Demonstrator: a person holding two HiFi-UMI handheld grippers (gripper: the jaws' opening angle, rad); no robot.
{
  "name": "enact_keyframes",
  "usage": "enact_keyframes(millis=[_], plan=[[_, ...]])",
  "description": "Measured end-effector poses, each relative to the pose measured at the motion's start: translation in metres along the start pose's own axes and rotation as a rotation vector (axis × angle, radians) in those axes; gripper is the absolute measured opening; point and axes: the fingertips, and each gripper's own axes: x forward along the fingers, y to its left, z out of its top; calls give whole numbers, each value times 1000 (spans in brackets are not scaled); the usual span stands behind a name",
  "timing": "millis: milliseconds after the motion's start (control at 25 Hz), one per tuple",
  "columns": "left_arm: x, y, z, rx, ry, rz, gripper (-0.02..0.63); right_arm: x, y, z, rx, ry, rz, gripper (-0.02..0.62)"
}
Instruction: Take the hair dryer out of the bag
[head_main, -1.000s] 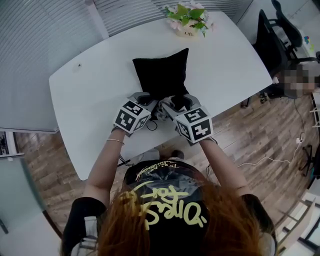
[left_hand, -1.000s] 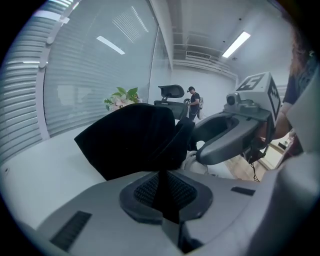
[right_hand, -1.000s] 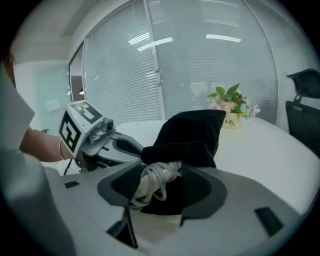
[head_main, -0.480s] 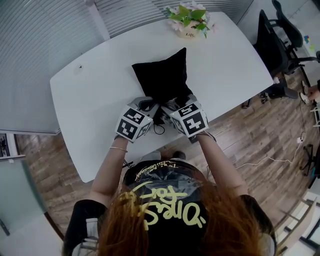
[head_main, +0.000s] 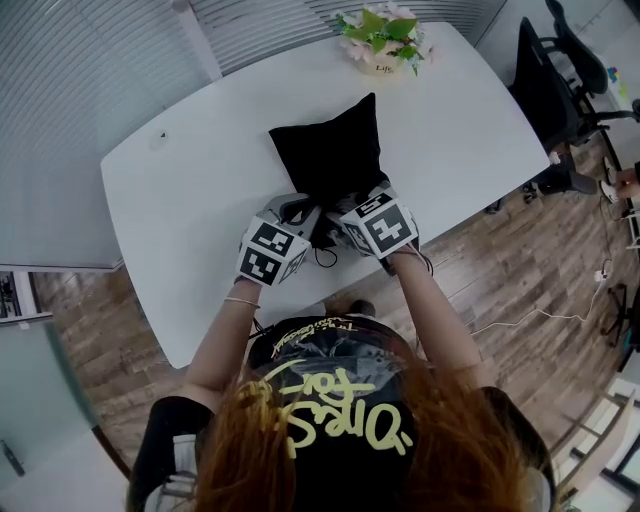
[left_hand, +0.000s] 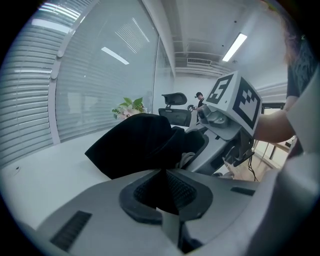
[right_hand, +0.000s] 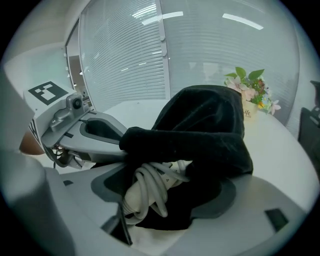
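A black cloth bag (head_main: 330, 150) lies on the white table (head_main: 200, 170), its mouth toward the person. My left gripper (head_main: 298, 212) is shut on the bag's near edge, black cloth pinched between its pads (left_hand: 165, 187). My right gripper (head_main: 345, 212) is at the bag's mouth, its jaws wide and still opening. Between them lies the hair dryer's (right_hand: 145, 192) pale handle, wrapped in grey cord and poking out of the bag (right_hand: 205, 120). The pads do not press on it. The rest of the dryer is hidden inside the bag.
A pot of flowers (head_main: 381, 40) stands at the table's far edge. A thin black loop (head_main: 322, 258) lies by the near edge under the grippers. Black office chairs (head_main: 560, 90) stand on the wooden floor to the right.
My right gripper has moved in toward the bag's mouth and tipped further down. The left gripper has hardly shifted and keeps its hold on the cloth.
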Motion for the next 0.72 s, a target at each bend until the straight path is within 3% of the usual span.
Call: enact_keyframes(millis=[120, 360, 560, 720], plan=[[3, 6, -5, -2, 5, 16, 11, 3, -2, 3, 5, -49, 8, 348], [6, 6, -8, 13, 12, 15, 12, 3, -4, 0, 64, 2, 12, 338], [5, 6, -7, 46, 25, 39, 12, -2, -6, 0, 113, -44, 23, 306], [5, 5, -7, 59, 31, 42, 14, -9, -9, 3, 81, -34, 36, 284]])
